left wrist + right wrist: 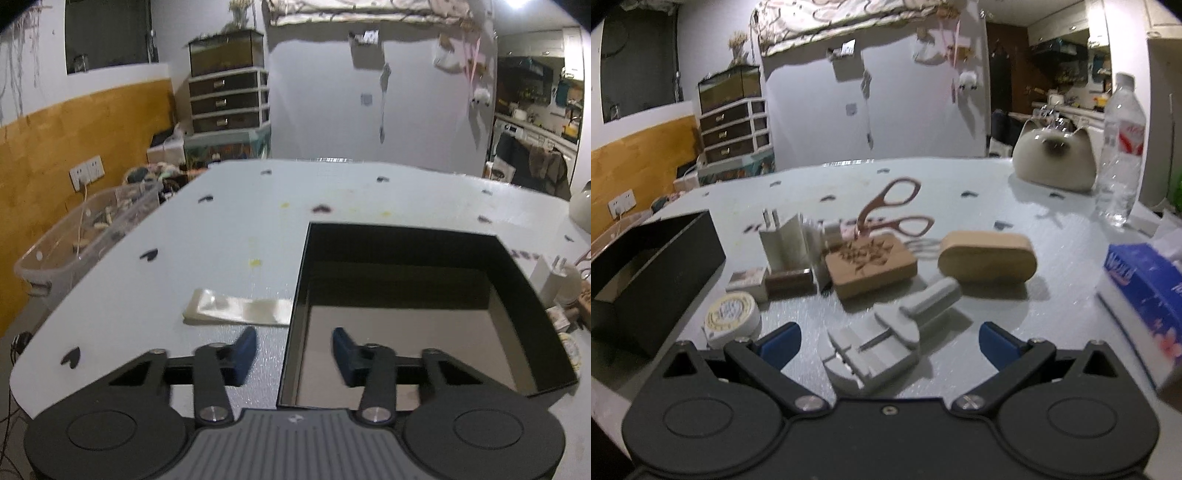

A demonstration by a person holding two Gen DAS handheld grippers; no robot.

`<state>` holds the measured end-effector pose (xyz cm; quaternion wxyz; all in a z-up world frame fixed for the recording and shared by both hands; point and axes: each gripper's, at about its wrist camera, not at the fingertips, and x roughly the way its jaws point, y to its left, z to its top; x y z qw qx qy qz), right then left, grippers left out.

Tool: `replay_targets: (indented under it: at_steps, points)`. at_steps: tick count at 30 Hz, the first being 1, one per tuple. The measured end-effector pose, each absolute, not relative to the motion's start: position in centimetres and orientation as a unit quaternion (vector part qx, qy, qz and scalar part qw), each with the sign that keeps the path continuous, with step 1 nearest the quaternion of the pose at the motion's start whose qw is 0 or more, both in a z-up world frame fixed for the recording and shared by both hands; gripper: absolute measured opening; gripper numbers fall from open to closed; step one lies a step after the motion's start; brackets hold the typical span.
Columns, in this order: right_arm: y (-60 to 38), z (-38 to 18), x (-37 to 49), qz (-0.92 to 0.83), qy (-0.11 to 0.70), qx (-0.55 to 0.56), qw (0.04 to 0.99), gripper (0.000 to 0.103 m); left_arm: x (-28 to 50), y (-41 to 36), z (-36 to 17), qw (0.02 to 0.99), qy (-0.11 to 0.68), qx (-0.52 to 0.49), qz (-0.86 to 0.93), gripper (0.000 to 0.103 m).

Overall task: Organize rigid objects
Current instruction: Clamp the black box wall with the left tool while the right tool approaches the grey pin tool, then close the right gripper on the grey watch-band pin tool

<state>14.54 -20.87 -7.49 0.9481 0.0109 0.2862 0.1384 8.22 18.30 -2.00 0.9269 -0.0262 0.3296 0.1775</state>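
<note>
The step in hand is judged to be the first pick: a rigid object is to be taken from the cluster and carried into the black box (406, 332), which is empty and lies on the tabletop (221, 240) at lower right of the left wrist view.

The right hand-held gripper (890, 343) is released, its blue pads spread wide, and the grey watch-strap tool (879, 343) lies between them at lower centre of the right wrist view, not yet pressed. For a sound grasp, the pads are best brought against the tool's flat sides, below the round handle, so that it is not tipped. It is a hard, light thing, so only a modest squeeze is thought to be needed.

The left hand-held gripper (293, 354) is partly closed with nothing held; its fingers straddle the box's left wall without visibly touching it. The wall could be pinched there to steady the box while things are dropped in.

Counted in the right wrist view:
- one pair of rose-gold scissors (894, 214), above centre
- one carved wooden block (870, 267)
- one oval wooden case (986, 260), right of centre
- one round tin (733, 317), lower left
- one white plug (783, 240)
- two small boxes (748, 282)
- one water bottle (1123, 147) and one tissue pack (1141, 291), at the right edge

A clear plastic sleeve (240, 312) lies just left of the box.
</note>
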Motion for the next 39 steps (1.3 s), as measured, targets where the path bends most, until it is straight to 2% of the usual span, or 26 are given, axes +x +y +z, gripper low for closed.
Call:
replay_targets:
  at_steps: [1, 2, 4, 9, 16, 23, 26, 27, 39]
  points:
    - [-20.8, -7.6, 14.7, 0.139, 0.29, 0.009, 0.947, 0.103, 8.5, 18.6, -2.3, 0.925, 0.334, -0.031, 0.178, 0.019]
    - [-20.7, -7.7, 14.8, 0.138, 0.295, 0.007, 0.946, 0.103, 8.7, 18.9, -2.5, 0.925, 0.336, -0.037, 0.176, 0.011]
    - [-20.6, -7.9, 15.0, 0.135, 0.3, 0.004, 0.944, 0.103, 9.1, 19.3, -2.7, 0.925, 0.338, -0.041, 0.17, 0.007]
    - [-20.3, -8.1, 15.7, 0.144, 0.31, -0.011, 0.94, 0.102, 9.5, 20.0, -3.0, 0.932, 0.337, -0.02, 0.131, 0.005]
    - [-19.2, -8.2, 16.3, 0.167, 0.327, -0.057, 0.928, 0.093, 10.0, 20.7, -3.0, 0.934, 0.34, -0.015, 0.104, 0.004]
    - [-18.3, -8.6, 16.9, 0.167, 0.322, -0.078, 0.928, 0.089, 9.6, 20.0, -3.3, 0.936, 0.331, -0.004, 0.116, 0.005]
    - [-18.3, -8.3, 17.0, 0.177, 0.327, -0.07, 0.926, 0.075, 9.6, 20.2, -3.4, 0.936, 0.331, -0.016, 0.115, 0.005]
    - [-18.3, -8.2, 17.0, 0.18, 0.328, -0.065, 0.925, 0.066, 9.6, 20.2, -3.6, 0.937, 0.331, -0.017, 0.115, 0.005]
    - [-17.0, -5.2, 15.6, 0.194, 0.307, -0.044, 0.931, 0.065, 8.9, 20.4, -4.0, 0.944, 0.307, -0.023, 0.115, 0.004]
